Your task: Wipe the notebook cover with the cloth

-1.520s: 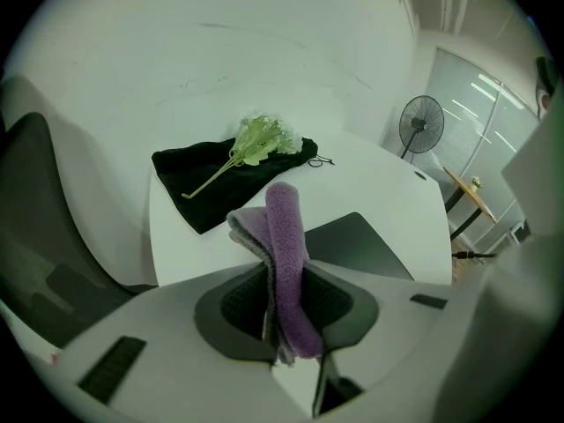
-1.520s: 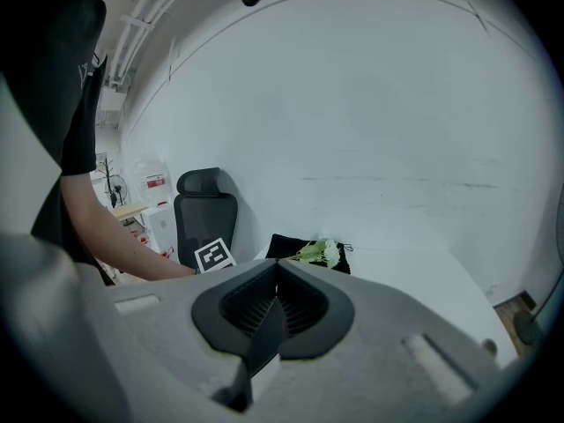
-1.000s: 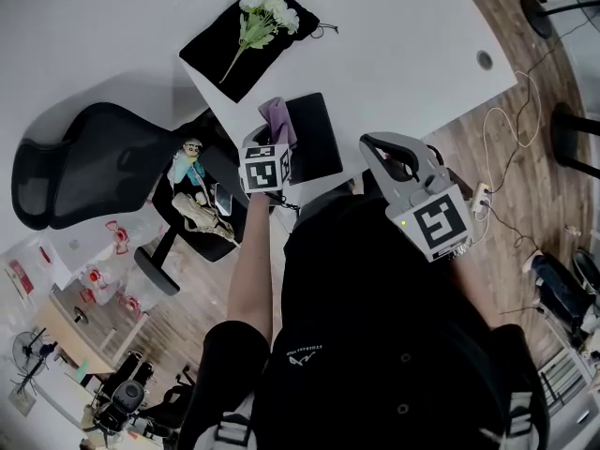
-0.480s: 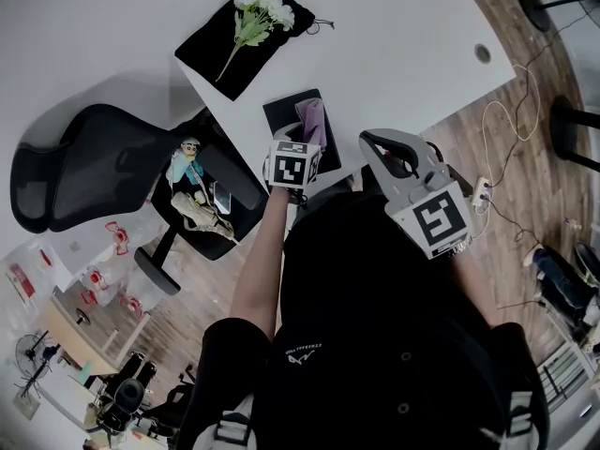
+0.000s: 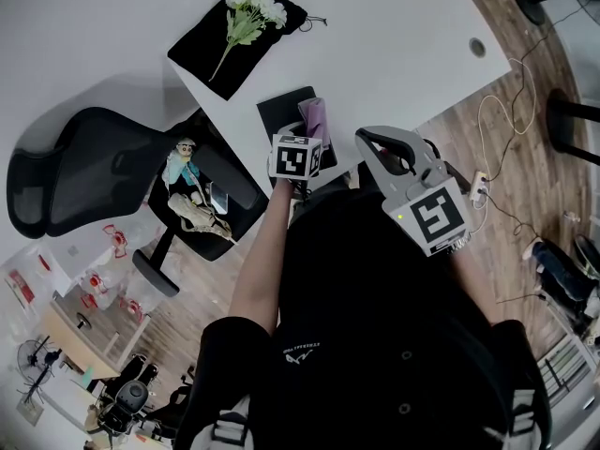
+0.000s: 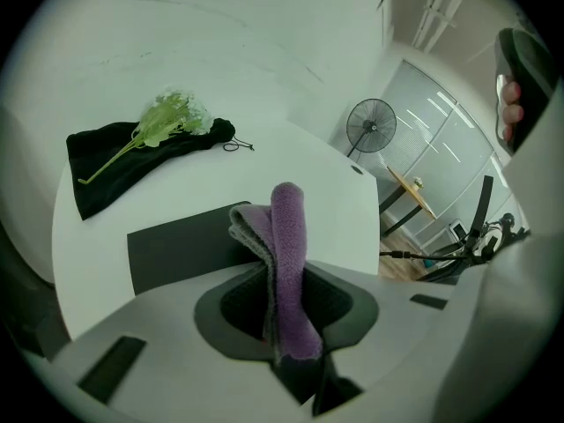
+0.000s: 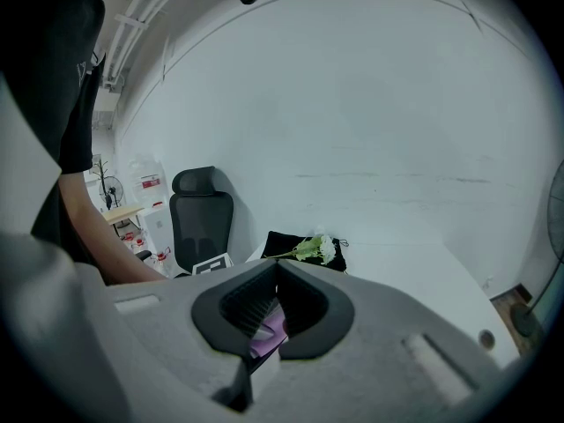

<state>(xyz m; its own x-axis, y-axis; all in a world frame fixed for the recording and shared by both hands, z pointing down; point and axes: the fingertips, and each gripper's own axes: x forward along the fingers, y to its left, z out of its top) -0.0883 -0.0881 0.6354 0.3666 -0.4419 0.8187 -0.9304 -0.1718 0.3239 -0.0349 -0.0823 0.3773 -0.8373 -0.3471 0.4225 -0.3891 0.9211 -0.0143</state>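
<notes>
**Mid-wipe: your left claw just swept the cloth across the notebook cover**

Going from the left, the black pouch [image 5: 211,50] with the flowers [image 5: 248,7] sits well away at the far corner of the counter [image 5: 394,36], so there's nothing to snag. The notebook [image 6: 181,249] lies flat near the counter's front edge. Your left claw [image 6: 280,276] is pinching the folded purple cloth [image 6: 288,227]. A second ago the cloth was at the cover's left edge and now it's over the right side, so I'd say one pass is done and a return stroke is probably next. Can't tell if the cloth is actually touching the cover right now. Over on the right, your right claw [image 7: 275,276] is pressed together on nothing, just hanging out by the counter's edge.
</notes>
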